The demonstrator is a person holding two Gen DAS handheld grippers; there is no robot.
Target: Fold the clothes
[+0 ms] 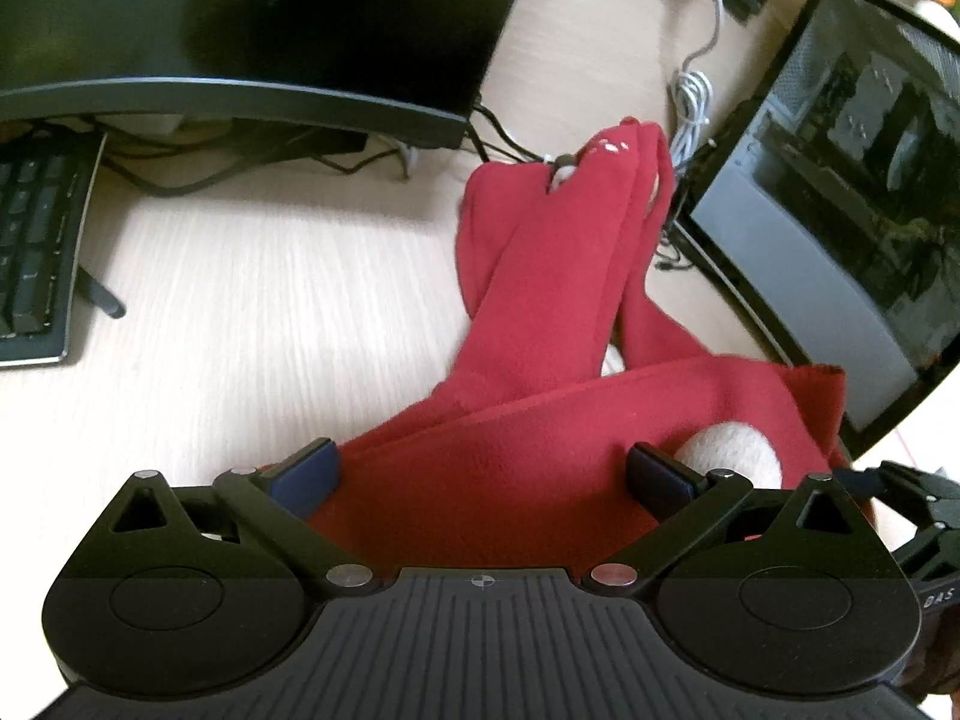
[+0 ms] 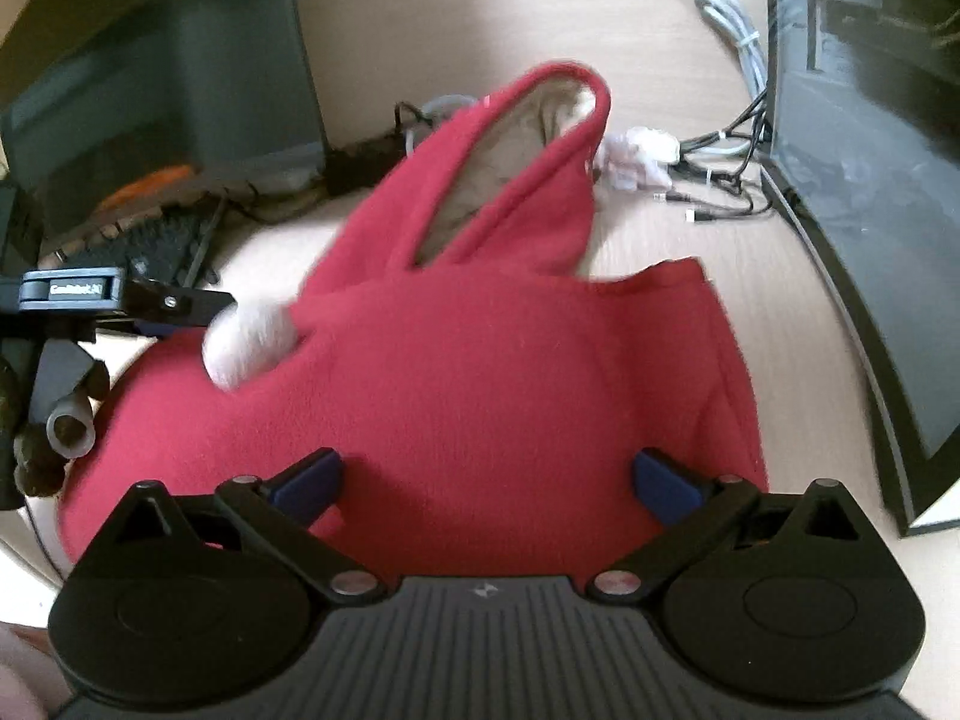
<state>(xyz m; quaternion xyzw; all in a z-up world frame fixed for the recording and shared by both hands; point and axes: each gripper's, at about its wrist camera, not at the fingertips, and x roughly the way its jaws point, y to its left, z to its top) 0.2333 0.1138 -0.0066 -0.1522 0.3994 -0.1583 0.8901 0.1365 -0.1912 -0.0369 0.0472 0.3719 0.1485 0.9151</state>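
The red garment (image 2: 456, 372) is lying bunched on the desk (image 1: 252, 276) between two monitors (image 1: 252, 30). Both the left gripper (image 1: 480, 474) and right gripper (image 2: 486, 480) are hovering over it, jaws wide open, gripping nothing. Open desk is showing leftward; only the left view shows the sleeves (image 1: 540, 252).

Red fleece garment (image 1: 498, 468), perhaps hooded, between wide-spread jaws.

My two wrist cameras tilt down, close over the red fleece garment (image 1: 540, 420) (image 2: 468, 372) on the pale wooden desk (image 1: 240, 300) (image 2: 750, 276), their shared ground.
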